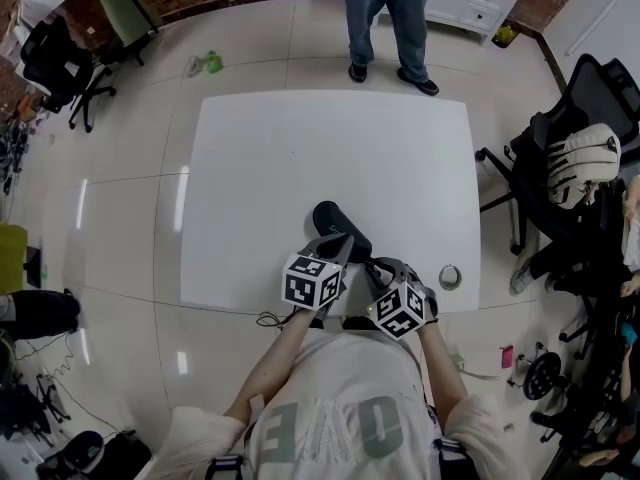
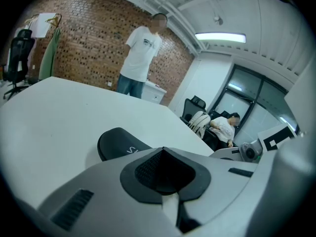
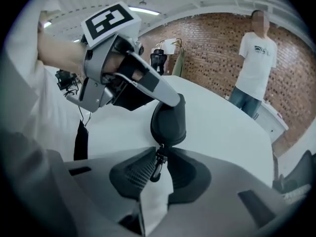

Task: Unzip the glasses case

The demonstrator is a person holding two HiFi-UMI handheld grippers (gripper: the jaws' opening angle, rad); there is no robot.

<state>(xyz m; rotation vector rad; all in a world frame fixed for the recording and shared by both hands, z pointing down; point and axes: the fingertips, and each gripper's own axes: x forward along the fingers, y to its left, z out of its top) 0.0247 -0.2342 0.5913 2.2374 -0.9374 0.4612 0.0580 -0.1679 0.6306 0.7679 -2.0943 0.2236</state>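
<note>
My left gripper (image 3: 174, 102) was clamped on the glasses case (image 3: 168, 125), and my right gripper (image 3: 159, 156) pinched the zipper pull (image 3: 156, 170) mid-frame. The case looked zipped shut, so basically all the unzipping was left.

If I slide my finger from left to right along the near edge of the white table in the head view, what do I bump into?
Left tool → right tool → small round silver object. The black glasses case overlaps the left tool, so it is left out.
</note>
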